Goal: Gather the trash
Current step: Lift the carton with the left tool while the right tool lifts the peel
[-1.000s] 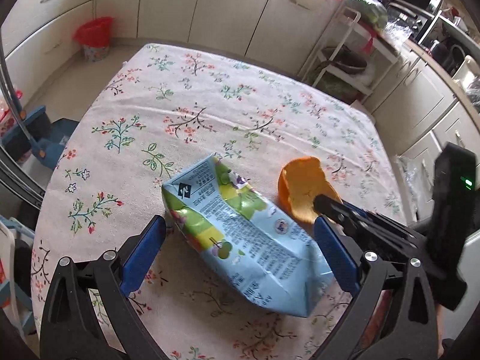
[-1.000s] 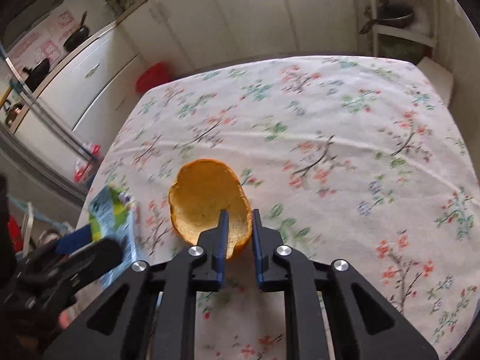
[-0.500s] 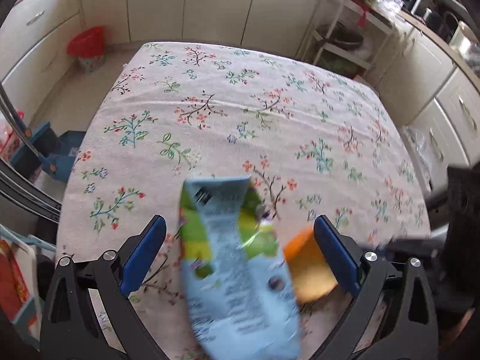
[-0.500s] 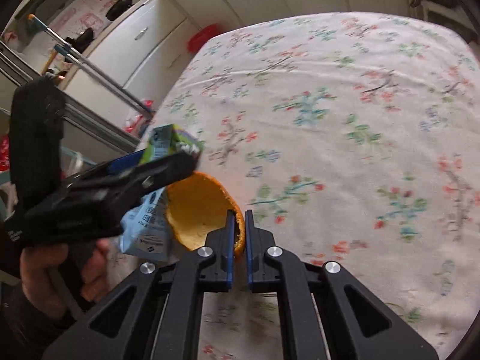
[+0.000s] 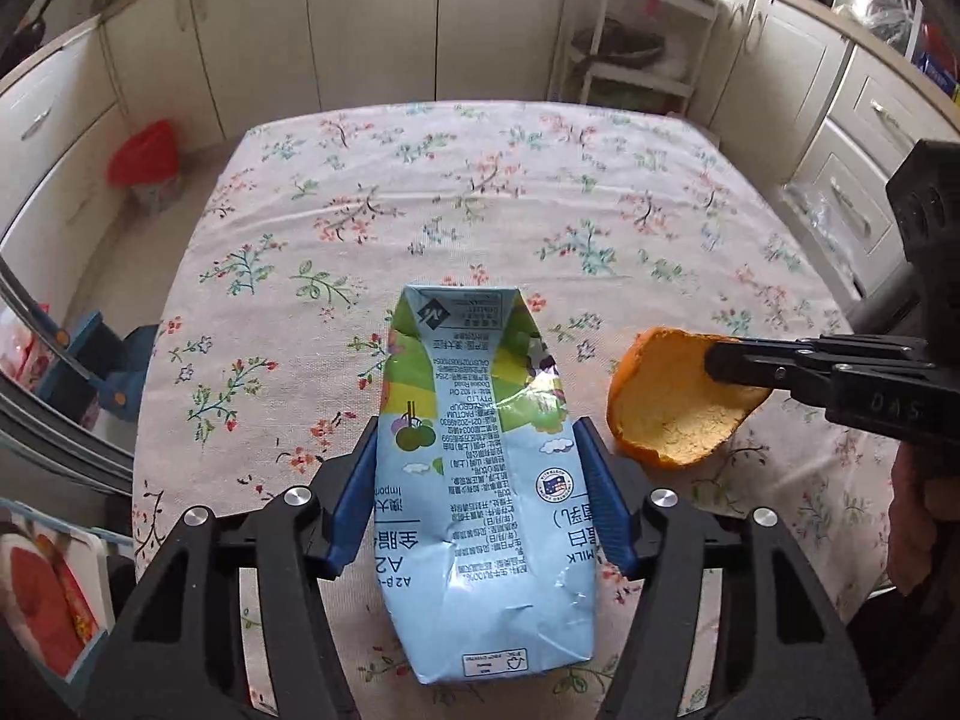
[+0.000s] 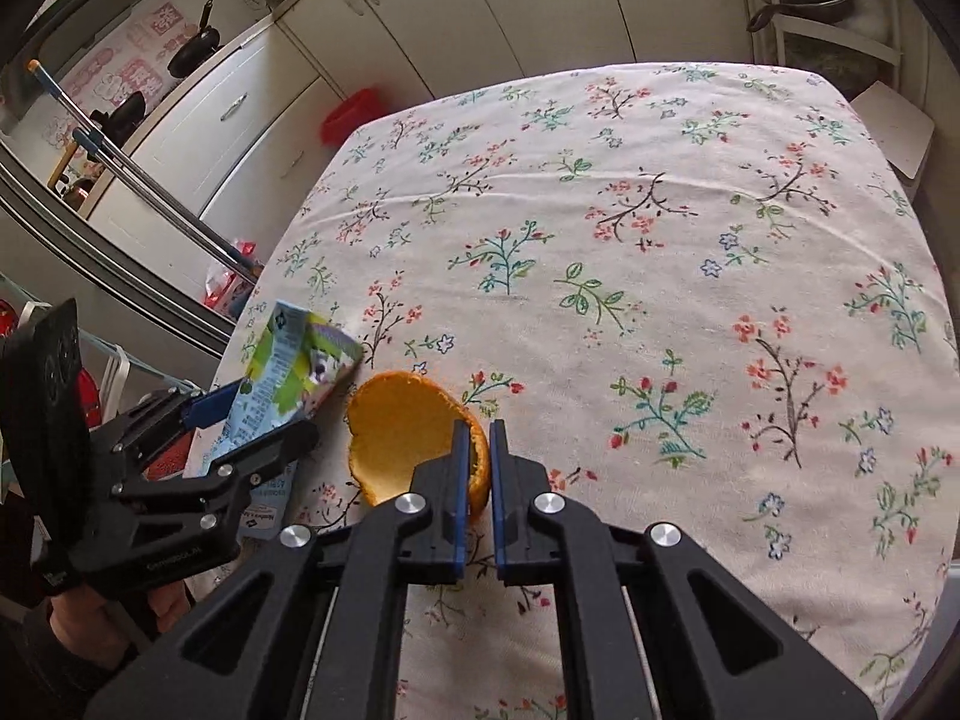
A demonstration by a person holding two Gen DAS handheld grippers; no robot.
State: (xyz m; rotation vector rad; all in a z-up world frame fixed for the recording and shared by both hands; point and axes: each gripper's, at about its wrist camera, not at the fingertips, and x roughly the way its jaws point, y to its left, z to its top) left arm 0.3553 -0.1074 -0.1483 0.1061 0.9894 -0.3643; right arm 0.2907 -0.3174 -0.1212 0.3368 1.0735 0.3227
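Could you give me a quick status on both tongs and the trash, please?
Left tongs just closed on milk carton. Right tongs shut on orange peel. Nothing in the way on the tablecloth.

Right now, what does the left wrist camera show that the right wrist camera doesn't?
Only the left wrist view shows the milk carton's printed face, clamped in the left hand-held gripper. Only the right wrist view shows pans hanging on the wall. Both show the orange peel pinched by the right hand-held gripper, the floral tablecloth and the red bin.
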